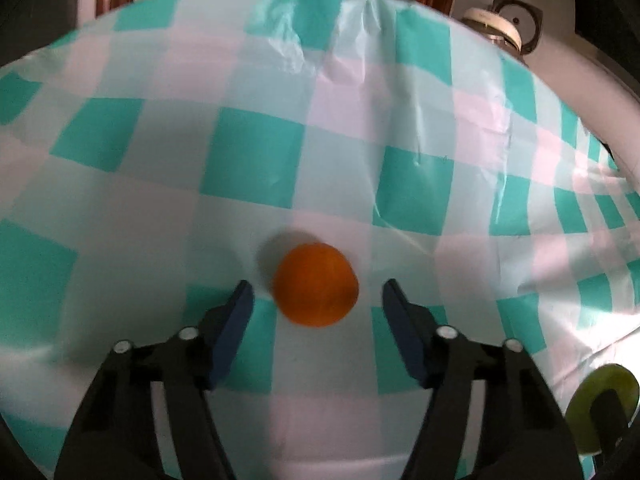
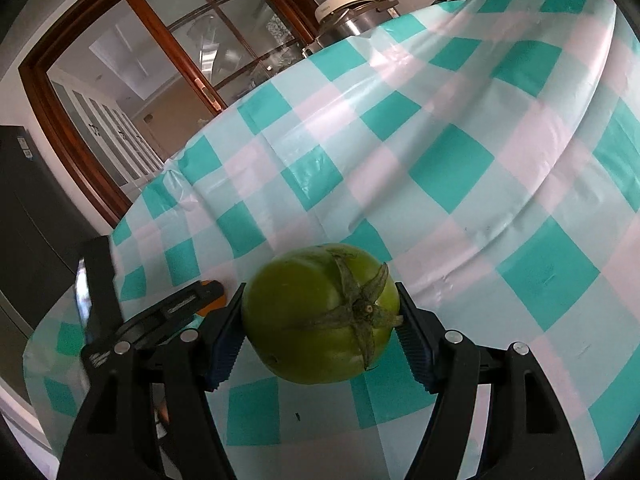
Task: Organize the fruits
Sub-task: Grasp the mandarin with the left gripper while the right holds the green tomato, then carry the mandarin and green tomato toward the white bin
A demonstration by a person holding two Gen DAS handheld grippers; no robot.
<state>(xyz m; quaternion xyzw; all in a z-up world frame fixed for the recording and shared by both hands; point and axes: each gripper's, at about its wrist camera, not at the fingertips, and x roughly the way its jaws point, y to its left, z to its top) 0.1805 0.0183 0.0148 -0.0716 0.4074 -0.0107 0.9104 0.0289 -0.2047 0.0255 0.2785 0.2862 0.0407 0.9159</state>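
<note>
Fruits lie on the checked tablecloth (image 1: pixel 256 160): your right gripper (image 2: pixel 320 320) clenches a green tomato (image 2: pixel 320 316), stem toward the camera, above the cloth. An orange (image 1: pixel 316 290) rests between your left gripper's (image 1: pixel 318 300) spread fingers (image 1: pixel 236 320), untouched. A rice cooker (image 2: pixel 352 8) stands beyond the table edge.

Checked tablecloth (image 1: pixel 256 168) covering table, orange (image 1: pixel 315 285) on it

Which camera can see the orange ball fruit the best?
The left wrist camera. There the orange shows whole on the checked tablecloth, between the left tool's open fingers, touching neither. The right wrist camera shows only a small orange sliver, mostly hidden behind the other tool, left of the green tomato the right tool grips.
</note>
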